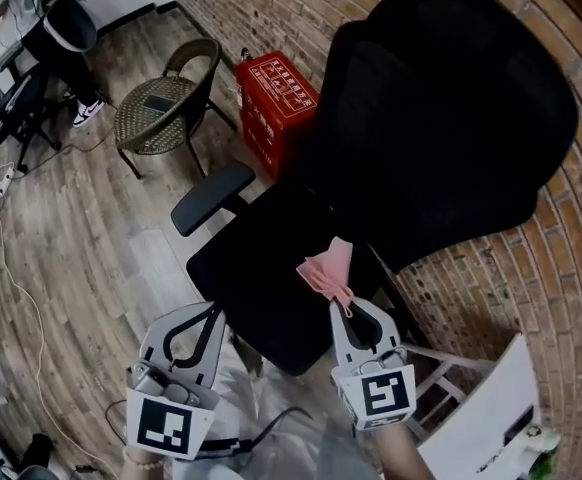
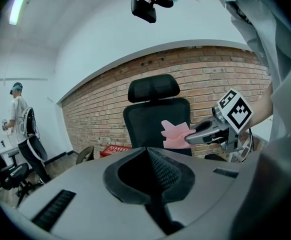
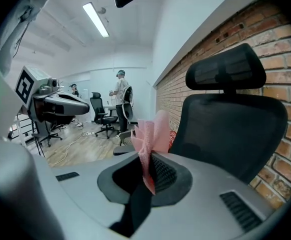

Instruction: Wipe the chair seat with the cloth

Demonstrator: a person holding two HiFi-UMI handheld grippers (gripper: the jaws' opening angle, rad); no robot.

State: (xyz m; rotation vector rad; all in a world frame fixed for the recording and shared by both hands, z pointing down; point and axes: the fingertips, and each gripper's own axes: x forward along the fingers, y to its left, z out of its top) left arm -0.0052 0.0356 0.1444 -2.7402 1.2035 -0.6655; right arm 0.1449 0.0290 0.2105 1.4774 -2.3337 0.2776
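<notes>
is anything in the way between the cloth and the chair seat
Nothing visible. The right gripper holds the pink cloth above the black seat, whose surface shows bare below it. The left gripper, shut and empty, is off to the left, clear of the path.

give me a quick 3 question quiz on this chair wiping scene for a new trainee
1. True or false: the left gripper holds the pink cloth.
2. What colour is the crate by the brick wall? A blue, B red, C green.
3. Fill in: the right gripper, shut on the cloth, holds it over the black chair's ____.

Key: 1 false, the left gripper is shut on nothing; 2 B; 3 seat.
</notes>
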